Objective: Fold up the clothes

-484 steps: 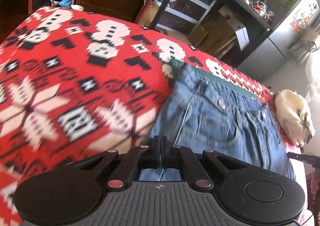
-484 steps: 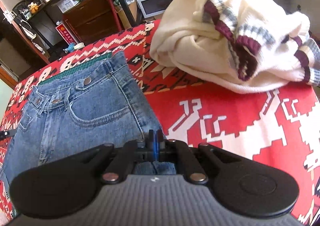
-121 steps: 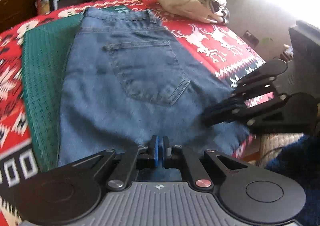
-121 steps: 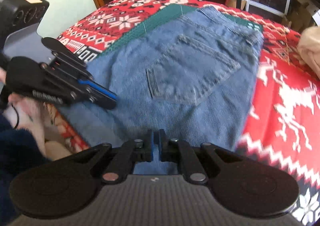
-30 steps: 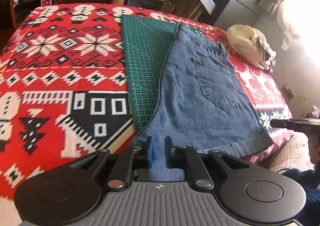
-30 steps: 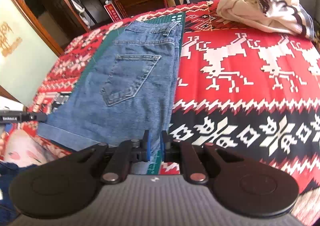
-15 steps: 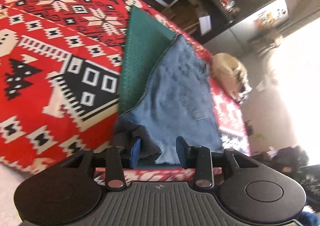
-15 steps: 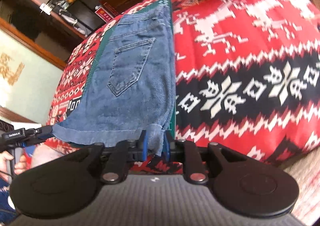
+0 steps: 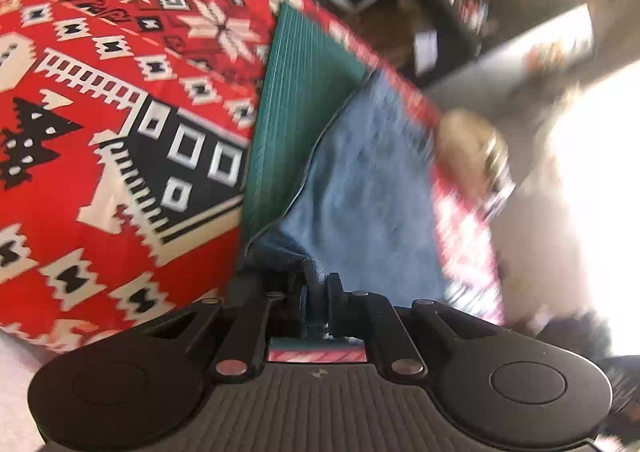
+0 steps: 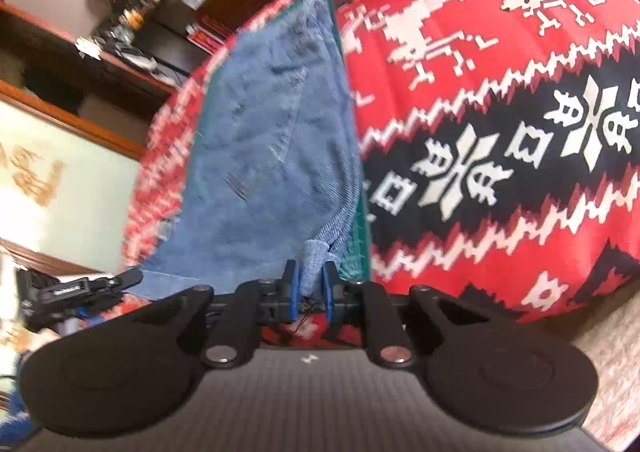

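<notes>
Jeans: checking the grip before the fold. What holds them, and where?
Both tongs, left and right, pinch the jeans at the near hem corners.

text: none legible | small label on left claw point(image 10: 66, 291): too blurred

L tool point(image 9: 316, 294): clamped on denim hem | R tool point(image 10: 309, 284): clamped on denim hem

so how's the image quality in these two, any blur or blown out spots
Left wrist view: heavy motion blur on the right side, the cream sweater is smeared, and the window area at far right is blown out white; the left gripper pinching the denim shorts stays sharp. Right wrist view: milder blur over the denim and shelves, strong fisheye bending of the red blanket; the right gripper is crisp.
</notes>
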`<state>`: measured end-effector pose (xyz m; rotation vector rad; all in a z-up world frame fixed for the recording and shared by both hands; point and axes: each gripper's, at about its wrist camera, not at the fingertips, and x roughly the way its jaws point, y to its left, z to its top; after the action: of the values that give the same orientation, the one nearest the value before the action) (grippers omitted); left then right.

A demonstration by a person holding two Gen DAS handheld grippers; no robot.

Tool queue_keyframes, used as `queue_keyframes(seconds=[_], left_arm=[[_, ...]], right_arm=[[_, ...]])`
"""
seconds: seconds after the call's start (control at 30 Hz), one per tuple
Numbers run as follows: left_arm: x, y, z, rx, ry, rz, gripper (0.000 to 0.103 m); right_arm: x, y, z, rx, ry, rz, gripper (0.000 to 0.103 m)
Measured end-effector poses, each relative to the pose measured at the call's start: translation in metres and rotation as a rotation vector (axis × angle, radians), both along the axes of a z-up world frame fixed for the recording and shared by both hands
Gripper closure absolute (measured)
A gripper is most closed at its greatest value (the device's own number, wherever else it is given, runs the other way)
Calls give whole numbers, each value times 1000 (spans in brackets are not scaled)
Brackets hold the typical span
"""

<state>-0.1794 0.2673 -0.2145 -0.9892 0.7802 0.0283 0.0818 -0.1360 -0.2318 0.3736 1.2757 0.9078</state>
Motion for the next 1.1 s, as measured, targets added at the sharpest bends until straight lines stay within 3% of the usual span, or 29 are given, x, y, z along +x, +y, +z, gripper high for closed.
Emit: queue_keyframes(seconds=[0.07, 0.23, 0.3, 0.4, 0.53, 0.6, 0.63, 0.77, 0.87, 1.03, 1.1], left_arm=[[-2, 6, -4, -61, -16, 26, 94], [2, 2, -13, -15, 70, -16, 89], [1, 2, -15, -19, 65, -22, 72], [5, 2, -20, -12, 76, -32, 68], [10, 3, -24, 0, 91, -37, 69], [12, 2, -24, 27, 115, -52, 89], [13, 2, -23, 41, 129, -62, 91], [16, 0, -19, 90, 172, -97, 91], [19, -10, -10, 188, 185, -128, 89], [20, -31, 13, 423, 187, -185, 68], [20, -33, 16, 470, 186, -202, 65]], right_arm=[[1, -2, 0, 17, 10, -3, 90], [-1, 1, -6, -1, 23, 17, 87], [-1, 1, -7, 5, 31, 18, 86], [0, 4, -9, 5, 35, 23, 86], [1, 7, -14, -16, 33, 26, 86], [2, 9, -18, -35, 37, 27, 86], [2, 9, -19, -37, 37, 29, 86], [0, 10, -17, -50, 24, 33, 86], [-2, 14, -12, -73, -12, 40, 86], [-4, 21, 0, -123, -91, 68, 78], [-4, 23, -2, -133, -89, 75, 75]])
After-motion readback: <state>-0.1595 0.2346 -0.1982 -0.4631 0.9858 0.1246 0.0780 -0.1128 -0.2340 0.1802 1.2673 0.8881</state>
